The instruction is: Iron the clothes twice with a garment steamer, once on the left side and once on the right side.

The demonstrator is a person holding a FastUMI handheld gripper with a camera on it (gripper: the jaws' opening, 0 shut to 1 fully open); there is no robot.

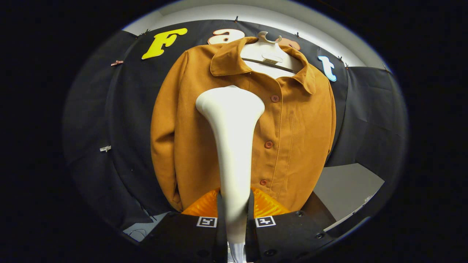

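Note:
A brown button-up jacket (292, 138) hangs on a white hanger (270, 54) against the black cloth wall. My gripper (236, 204) is shut on the handle of a white garment steamer (234, 146), both fingers pressing its narrow neck. The steamer rises straight ahead of the fingers, and its broad head (230, 104) lies over the jacket's chest, just left of the button row and below the collar. Whether the head touches the fabric I cannot tell. The steamer hides part of the jacket's left front panel.
Black cloth (109, 120) covers the wall on both sides of the jacket, pinned with small clips (105, 148). A grey surface (347, 186) lies low to the right of the jacket's hem. A white ceiling strip (278, 18) runs above.

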